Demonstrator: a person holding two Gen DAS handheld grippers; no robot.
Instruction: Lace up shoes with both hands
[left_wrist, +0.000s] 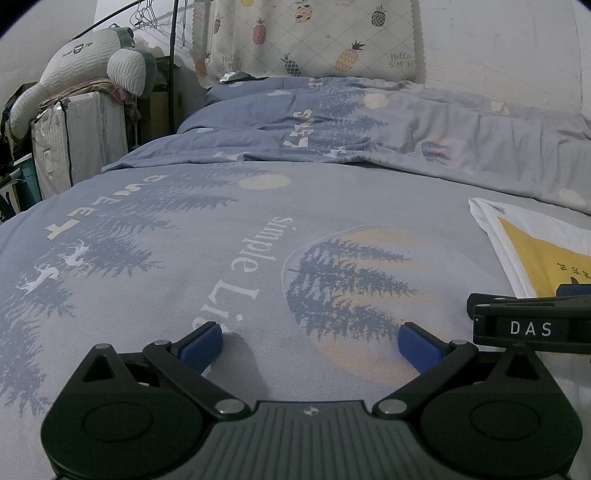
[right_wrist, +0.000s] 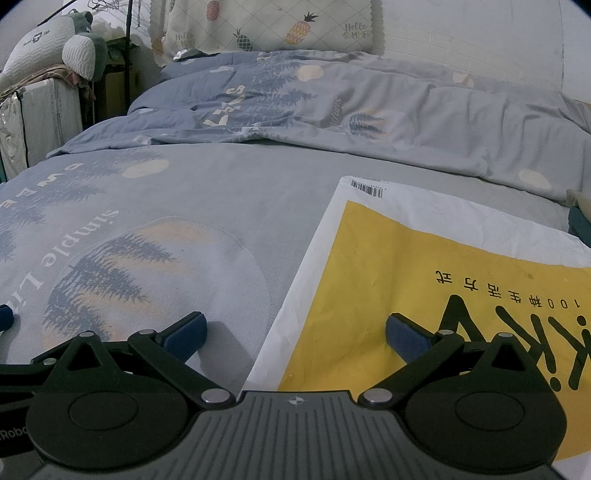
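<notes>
while both grippers rest low over the bed (left_wrist: 155, 280), no shoe or lace shows in either view, so where the task's thing lies cannot be told from here. the left gripper (left_wrist: 312, 343) has its jaws spread wide and holds nothing, with only printed blue bedsheet between and ahead of them. the right gripper (right_wrist: 295, 338) is equally wide and empty; its left pad sits over the sheet and its right pad over a white and yellow mailer bag (right_wrist: 424, 266) that lies flat ahead and to the right of the jaws. beyond both, a rumpled duvet (right_wrist: 369, 110) and a pineapple-print pillow (left_wrist: 314, 37) lie well apart from the jaws. as a judgement, the lacing has not begun. a lace should be light, limp and thin, apt to slip from the pads, so it is best pinched near its stiff tip, one end per gripper, while the shoe itself is heavier and firm enough to stay put under gentle pulls.
</notes>
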